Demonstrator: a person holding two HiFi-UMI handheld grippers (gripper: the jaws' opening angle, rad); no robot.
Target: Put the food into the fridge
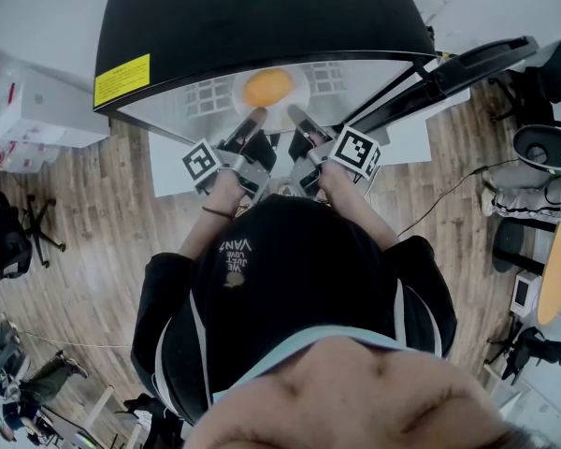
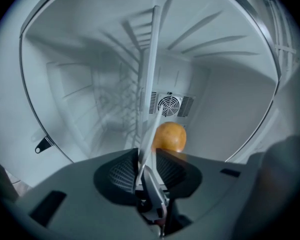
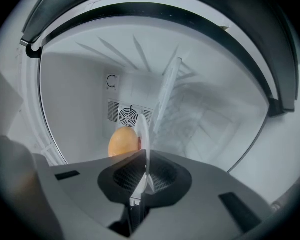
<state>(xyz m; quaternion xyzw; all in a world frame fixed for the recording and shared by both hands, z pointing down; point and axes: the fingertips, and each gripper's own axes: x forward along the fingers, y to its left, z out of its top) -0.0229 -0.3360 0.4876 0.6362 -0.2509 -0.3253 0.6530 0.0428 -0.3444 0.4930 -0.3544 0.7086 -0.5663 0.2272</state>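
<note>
A person in a black cap (image 1: 290, 279) and black sleeves stands on a wood floor (image 1: 84, 204), seen from above, facing an open fridge (image 1: 262, 17) with both arms stretched forward. The fridge door (image 1: 467, 64) is swung out on the right.

Each hand holds a gripper at the mouth of the fridge, side by side and near each other. The left gripper (image 1: 254, 120) has its jaws a little apart. In the left gripper view (image 2: 147, 156) a thin white edge runs between the pads, with a gap showing on its right side, so the pads do not squeeze it. The right gripper (image 1: 297, 118) has its jaws together on the rim of a white plate (image 1: 299, 96). In the right gripper view (image 3: 146, 164) that rim (image 3: 142, 134) stands pinched between the ribbed pads.

The plate sits just inside the fridge on a clear shelf (image 1: 206, 96), directly beyond the two sets of jaws. An orange (image 1: 267, 87) rests on the middle of the plate, free of both tools. It shows past the left jaws (image 2: 169, 137) and past the right jaws (image 3: 123, 142).

Farther in, the white back wall of the fridge carries a round fan grille (image 2: 169, 105), right behind the orange.
</note>
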